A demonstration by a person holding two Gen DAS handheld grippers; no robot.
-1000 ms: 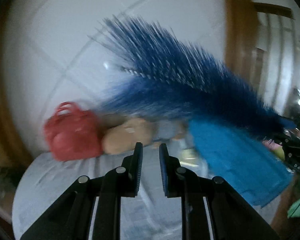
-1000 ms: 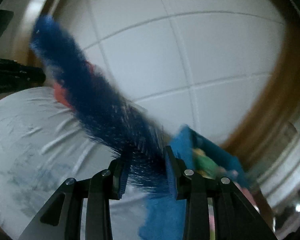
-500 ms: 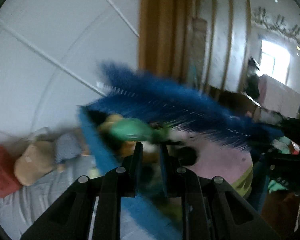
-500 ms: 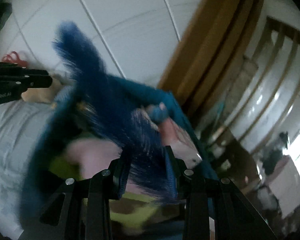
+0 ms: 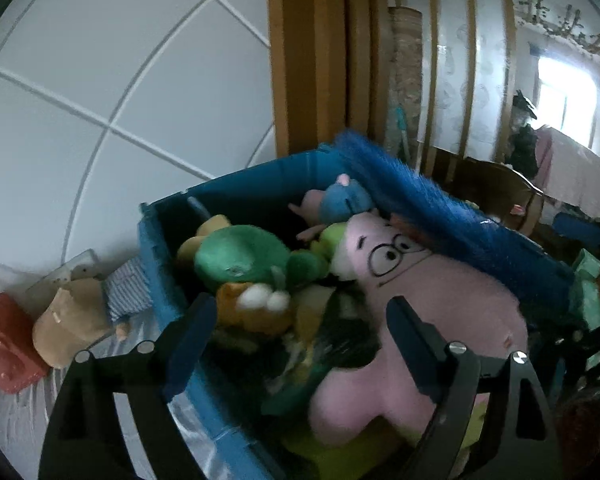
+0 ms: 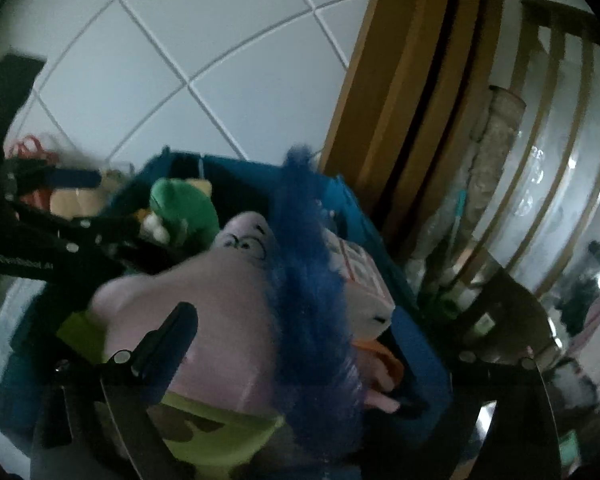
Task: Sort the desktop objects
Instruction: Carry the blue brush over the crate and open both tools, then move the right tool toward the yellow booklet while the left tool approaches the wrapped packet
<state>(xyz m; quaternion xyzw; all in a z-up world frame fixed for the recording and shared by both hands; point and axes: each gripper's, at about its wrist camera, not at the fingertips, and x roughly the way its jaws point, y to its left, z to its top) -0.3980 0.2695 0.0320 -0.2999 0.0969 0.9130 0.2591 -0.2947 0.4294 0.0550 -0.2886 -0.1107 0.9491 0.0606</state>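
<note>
The bin [image 5: 156, 240] is blue, and the long fluffy brush [image 5: 452, 216] lying along its far right edge is a deeper blue. Inside, the big plush [image 5: 432, 292] is pale pink with black drawn glasses and lime green shorts. A green plush [image 5: 244, 256] lies left of it, an orange toy [image 5: 252, 312] with white eyes nearer, and a small blue and pink toy [image 5: 340, 200] farther. Outside on the left, a tan plush [image 5: 68, 320] wears blue-white stripes, beside a red bag [image 5: 4, 344]. The wall tiles [image 5: 100, 80] are white.

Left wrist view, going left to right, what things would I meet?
Red bag → tan plush → blue bin's left wall → green plush → pink plush with glasses → blue fuzzy duster's right end.
</note>
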